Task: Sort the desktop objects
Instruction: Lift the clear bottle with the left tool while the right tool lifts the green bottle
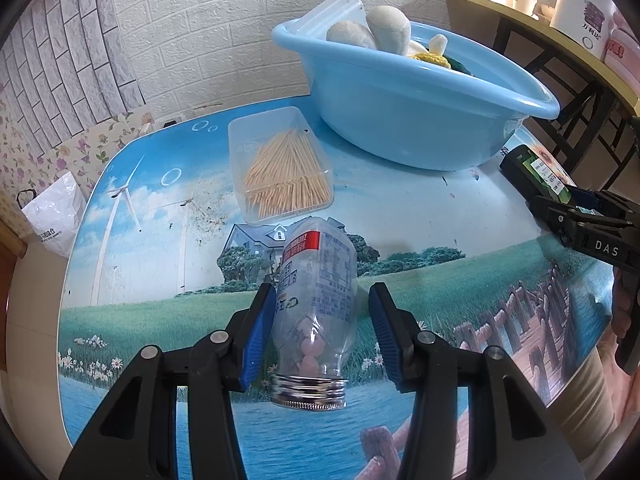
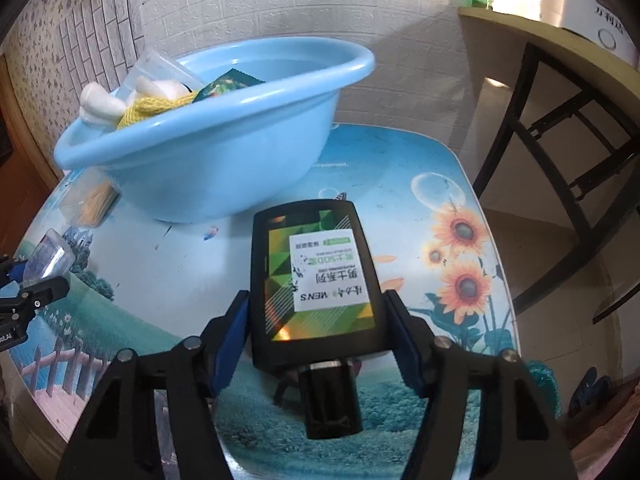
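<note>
L tongs (image 1: 322, 292): jaws part-closed round the clear bottle (image 1: 320, 276). L pad looks to be on the glass, R pad shows a sliver of gap. Can't tell if it's a real pinch.
Clear bottle: lies between L jaws, metal cap (image 1: 308, 394) toward the wrist, base pointing away. Pink tablets (image 1: 310, 344) loose inside near the neck.
L grip tip: body is round and slick. Centre it so both pads meet the widest part, squeeze till it stops slipping, and keep the cap end low so the tabs don't shift the weight.
Toothpick box (image 1: 280, 168): just beyond L tongs' tips, slightly left, on the table (image 1: 420, 216). Looks lidless, so don't knock it when lifting.
Basin (image 1: 400, 120): ahead and right of L tongs, ahead and left of R tongs. Plush toy (image 1: 384, 28) and other bits already in it, prob. the drop spot.
R tongs (image 2: 317, 296): jaws straddle the black bottle (image 2: 312, 272), pads right at both flanks. Can't tell if they press yet.
Black bottle: flat, label up, black cap (image 2: 328, 400) toward the wrist, between R jaws.
R grip tip: flat sides suit the pads. Close square on both edges, check it's firm before raising, then clear the basin rim on the way over.
Risk: both tongs heading to one basin, so go one at a time.
</note>
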Motion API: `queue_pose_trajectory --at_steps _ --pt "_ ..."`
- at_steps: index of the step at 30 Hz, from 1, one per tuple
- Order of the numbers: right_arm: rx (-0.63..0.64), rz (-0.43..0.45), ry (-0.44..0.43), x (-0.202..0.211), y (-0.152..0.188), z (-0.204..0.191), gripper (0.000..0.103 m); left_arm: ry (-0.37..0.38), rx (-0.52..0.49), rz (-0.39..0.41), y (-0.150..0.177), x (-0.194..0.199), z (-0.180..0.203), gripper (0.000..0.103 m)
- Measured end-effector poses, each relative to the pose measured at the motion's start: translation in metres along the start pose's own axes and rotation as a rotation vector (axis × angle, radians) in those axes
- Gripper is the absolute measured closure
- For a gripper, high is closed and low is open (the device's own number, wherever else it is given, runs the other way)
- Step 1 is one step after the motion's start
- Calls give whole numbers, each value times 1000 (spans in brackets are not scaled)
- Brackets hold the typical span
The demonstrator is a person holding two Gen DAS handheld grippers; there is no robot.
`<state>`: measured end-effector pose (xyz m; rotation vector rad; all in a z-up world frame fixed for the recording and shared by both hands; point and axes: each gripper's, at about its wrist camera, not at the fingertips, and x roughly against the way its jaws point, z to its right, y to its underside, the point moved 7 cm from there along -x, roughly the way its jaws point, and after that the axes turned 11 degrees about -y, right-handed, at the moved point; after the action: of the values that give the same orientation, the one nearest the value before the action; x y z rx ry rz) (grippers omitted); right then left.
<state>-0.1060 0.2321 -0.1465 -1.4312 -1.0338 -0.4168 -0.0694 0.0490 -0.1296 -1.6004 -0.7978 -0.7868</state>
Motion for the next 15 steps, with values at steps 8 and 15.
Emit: queue_pose_trajectory --at_steps 8,15 --pt "1 -10 -28 0 -4 5 40 13 -4 -6 3 3 0 63" --pt "14 9 -15 14 -5 4 41 47 18 -9 5 7 -1 64"
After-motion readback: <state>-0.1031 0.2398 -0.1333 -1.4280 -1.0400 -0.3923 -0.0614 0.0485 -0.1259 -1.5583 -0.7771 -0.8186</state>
